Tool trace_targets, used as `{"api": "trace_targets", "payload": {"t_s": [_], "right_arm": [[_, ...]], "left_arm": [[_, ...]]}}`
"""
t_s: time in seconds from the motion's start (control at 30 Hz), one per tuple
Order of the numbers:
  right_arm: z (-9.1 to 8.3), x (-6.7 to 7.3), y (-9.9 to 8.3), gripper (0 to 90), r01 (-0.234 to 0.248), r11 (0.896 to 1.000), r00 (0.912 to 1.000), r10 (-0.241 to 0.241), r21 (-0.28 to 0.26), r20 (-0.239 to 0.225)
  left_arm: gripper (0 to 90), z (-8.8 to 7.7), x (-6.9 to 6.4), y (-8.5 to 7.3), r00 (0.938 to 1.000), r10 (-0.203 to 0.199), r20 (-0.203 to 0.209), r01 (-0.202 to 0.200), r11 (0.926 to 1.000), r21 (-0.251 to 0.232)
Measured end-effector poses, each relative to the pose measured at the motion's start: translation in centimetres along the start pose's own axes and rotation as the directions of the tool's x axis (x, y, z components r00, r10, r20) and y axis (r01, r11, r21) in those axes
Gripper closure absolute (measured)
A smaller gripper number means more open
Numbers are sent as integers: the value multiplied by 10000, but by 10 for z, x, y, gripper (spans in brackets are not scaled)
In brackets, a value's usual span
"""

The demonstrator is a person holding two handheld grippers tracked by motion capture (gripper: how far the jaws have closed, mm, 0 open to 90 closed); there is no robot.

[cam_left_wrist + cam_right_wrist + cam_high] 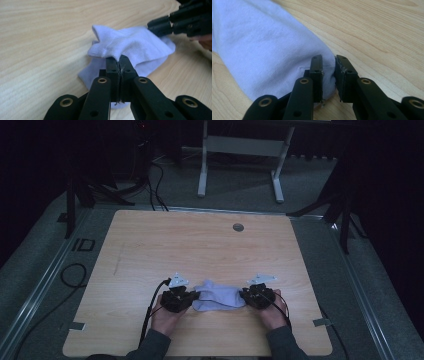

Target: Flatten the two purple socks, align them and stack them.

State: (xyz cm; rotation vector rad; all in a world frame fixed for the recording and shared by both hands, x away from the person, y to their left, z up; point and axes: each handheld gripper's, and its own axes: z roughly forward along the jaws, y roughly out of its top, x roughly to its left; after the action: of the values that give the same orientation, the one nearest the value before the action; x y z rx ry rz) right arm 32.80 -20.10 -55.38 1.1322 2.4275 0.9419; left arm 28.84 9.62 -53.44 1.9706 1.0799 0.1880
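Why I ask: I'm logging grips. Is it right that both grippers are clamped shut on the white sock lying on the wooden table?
Not quite. The left gripper is shut on the white sock, as the left gripper view shows. The right gripper is not clamped: in the right gripper view its jaws stand apart around the sock's end. The sock does lie on the wooden table.

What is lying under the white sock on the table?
The white sock rests directly on the wooden table; bare wood shows all around it. Its folded layers hide whatever might be beneath. The left gripper pinches one end, the right gripper straddles the other.
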Motion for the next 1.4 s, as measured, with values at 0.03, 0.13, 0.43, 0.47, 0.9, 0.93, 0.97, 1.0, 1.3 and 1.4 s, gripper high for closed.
{"api": "trace_targets", "payload": {"t_s": [0.03,0.13,0.43,0.47,0.9,0.93,0.97,1.0,1.3,1.4], "right_arm": [[0,1,0,764,1,10000,10000,-1,-18,42],[0,3,-1,764,76,10000,9998,-75,-59,168],[0,3,-4,764,-145,9995,9997,149,-264,177],[0,3,-4,764,-139,9995,9997,144,-270,180],[0,4,-6,752,-222,9988,9993,234,-430,274],[0,4,-6,745,-233,9988,9993,246,-437,292],[0,4,-7,717,-296,9986,9990,311,-443,327],[0,3,-7,711,-351,9983,9988,367,-455,337],[-1,1,-8,617,-689,9951,9976,687,-709,-49],[-6,2,-7,598,-754,9912,9969,724,-1085,-309]], "left_arm": [[884,0,0,-1,10000,19,-7,-19,10000,30],[884,-1,0,-6,9999,156,-24,-155,9993,335],[885,-1,4,-20,10000,-27,81,20,9962,873],[885,-1,4,-20,10000,-31,80,24,9959,905],[658,3,4,-25,9985,77,-541,-13,9931,1174],[639,3,4,-25,9985,77,-541,-13,9931,1174],[616,1,7,-24,9979,-7,-650,74,9947,1027],[604,0,8,-24,9975,-57,-708,124,9955,945],[529,-7,14,-21,9922,37,-1244,58,9971,764],[523,-8,17,-20,9905,23,-1374,71,9977,680]]}}
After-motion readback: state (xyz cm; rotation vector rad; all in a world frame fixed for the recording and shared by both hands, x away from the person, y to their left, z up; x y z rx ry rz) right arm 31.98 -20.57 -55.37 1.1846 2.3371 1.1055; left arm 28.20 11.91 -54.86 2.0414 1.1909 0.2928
